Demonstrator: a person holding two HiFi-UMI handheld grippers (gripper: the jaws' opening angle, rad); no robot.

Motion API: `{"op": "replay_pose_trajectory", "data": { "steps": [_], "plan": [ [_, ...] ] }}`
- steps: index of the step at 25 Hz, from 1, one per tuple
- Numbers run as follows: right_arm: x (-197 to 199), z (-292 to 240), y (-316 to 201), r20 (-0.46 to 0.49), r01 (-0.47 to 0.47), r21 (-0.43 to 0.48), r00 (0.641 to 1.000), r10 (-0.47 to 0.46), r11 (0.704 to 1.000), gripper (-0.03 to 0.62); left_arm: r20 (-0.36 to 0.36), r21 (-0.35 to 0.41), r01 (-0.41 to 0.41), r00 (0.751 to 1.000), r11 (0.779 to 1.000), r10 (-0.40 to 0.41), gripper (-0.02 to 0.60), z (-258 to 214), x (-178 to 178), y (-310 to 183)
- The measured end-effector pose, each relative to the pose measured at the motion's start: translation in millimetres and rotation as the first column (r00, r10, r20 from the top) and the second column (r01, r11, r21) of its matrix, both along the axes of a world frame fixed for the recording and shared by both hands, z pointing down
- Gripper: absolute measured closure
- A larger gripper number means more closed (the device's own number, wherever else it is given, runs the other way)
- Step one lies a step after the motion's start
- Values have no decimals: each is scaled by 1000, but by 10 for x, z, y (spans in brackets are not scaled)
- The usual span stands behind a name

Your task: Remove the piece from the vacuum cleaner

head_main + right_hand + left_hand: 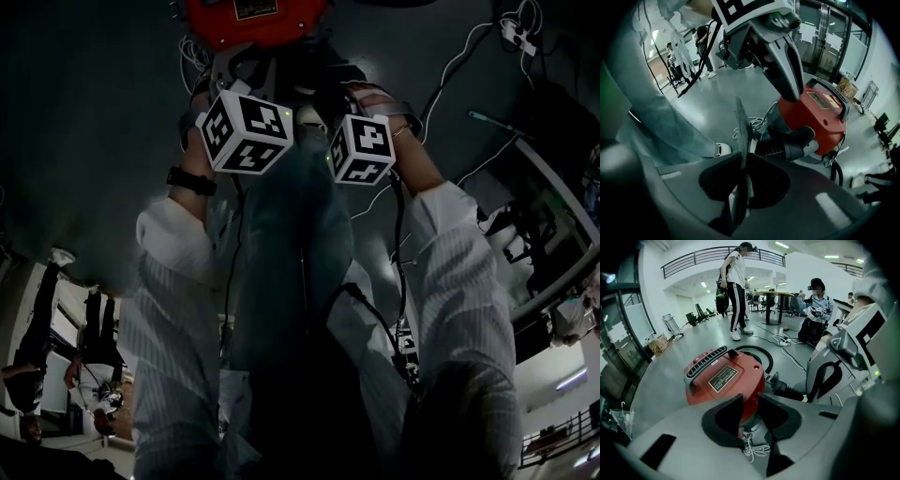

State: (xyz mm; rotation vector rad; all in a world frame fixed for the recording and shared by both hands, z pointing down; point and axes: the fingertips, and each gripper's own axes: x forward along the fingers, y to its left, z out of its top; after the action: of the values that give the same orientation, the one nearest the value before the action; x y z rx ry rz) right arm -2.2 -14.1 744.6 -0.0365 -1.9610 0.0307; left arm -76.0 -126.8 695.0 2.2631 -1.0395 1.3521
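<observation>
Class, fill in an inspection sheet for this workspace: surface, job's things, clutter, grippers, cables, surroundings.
Surface: smooth grey floor.
Job's things: red vacuum cleaner with black hose; thin grey piece.
Clutter: boxes by the glass wall.
Grippers: left gripper open, vacuum cleaner showing between its jaws; right gripper shut on that piece.
Cables: white cord beside the vacuum cleaner; floor cables farther off.
Surroundings: open hall, standing person, kneeling person, round table.
</observation>
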Motion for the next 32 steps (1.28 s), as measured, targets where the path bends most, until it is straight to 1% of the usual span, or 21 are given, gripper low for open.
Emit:
{"op": "replay_pose_trajectory", "data": {
  "steps": [1,3,4,5,6,7,8,9,11,12,14,15,17,18,20,21,23,25,27,30,32],
  "plan": [
    [-8,-2,73,4,18,-25,1000,-18,1000,559,3,2,1,1000,1000,-1,477,1,-7,-1],
    [6,5,331,7,90,-72,996,-90,993,568,2,-2,13,1000,1000,-13,477,-2,-16,-12],
    [34,12,446,4,90,-80,996,-90,993,568,-6,-10,24,1000,1000,-24,477,-8,-17,-16],
    [71,5,513,4,37,-91,999,-37,995,568,-24,-23,42,999,999,-43,477,-17,-17,-15],
    [115,-26,532,10,-55,-113,998,56,992,568,-50,-41,68,996,997,-70,477,-33,-16,-12],
    [162,-79,514,17,-156,-141,987,160,978,568,-84,-63,101,991,993,-106,477,-62,-16,-10],
    [208,-150,475,25,-247,-168,967,254,954,568,-124,-86,138,981,987,-148,477,-116,-18,-2],
    [248,-243,434,35,-323,-193,941,335,926,568,-167,-106,177,967,979,-193,477,-206,-24,18],
    [310,-520,374,63,-446,-246,879,473,861,568,-256,-123,252,926,960,-276,477,-511,-38,93],
    [332,-707,340,85,-495,-267,843,532,827,568,-297,-116,287,904,951,-309,477,-721,-54,130],
    [345,-1155,208,151,-568,-294,766,625,768,568,-358,-67,358,863,931,-358,481,-1238,-123,143],
    [338,-1413,124,191,-596,-305,726,661,743,568,-374,-31,391,849,920,-373,496,-1538,-168,125],
    [325,-1993,25,257,-637,-329,650,715,697,568,-386,40,439,835,897,-392,550,-2184,-237,120],
    [322,-2304,21,278,-652,-340,619,735,677,566,-394,65,457,829,887,-398,558,-2521,-247,144],
    [315,-2926,42,307,-679,-348,568,763,646,566,-423,88,489,807,868,-412,568,-3182,-239,215],
    [308,-3228,32,325,-689,-344,549,770,637,566,-437,92,502,797,860,-418,569,-3482,-232,247],
    [295,-3798,-35,373,-702,-323,522,767,634,566,-452,106,516,787,850,-421,577,-4014,-208,297],
    [280,-4347,-110,434,-705,-296,502,748,645,566,-465,147,514,790,845,-399,577,-4509,-172,358],
    [265,-4876,-168,512,-699,-282,470,719,657,566,-478,208,508,799,836,-366,577,-4970,-124,430],
    [307,-5540,-209,619,-694,-269,406,672,667,566,-498,298,506,806,810,-320,577,-5555,-22,530],
    [316,-5904,-199,672,-698,-274,353,651,661,566,-508,343,499,811,796,-289,577,-5845,4,608]
  ]
}}
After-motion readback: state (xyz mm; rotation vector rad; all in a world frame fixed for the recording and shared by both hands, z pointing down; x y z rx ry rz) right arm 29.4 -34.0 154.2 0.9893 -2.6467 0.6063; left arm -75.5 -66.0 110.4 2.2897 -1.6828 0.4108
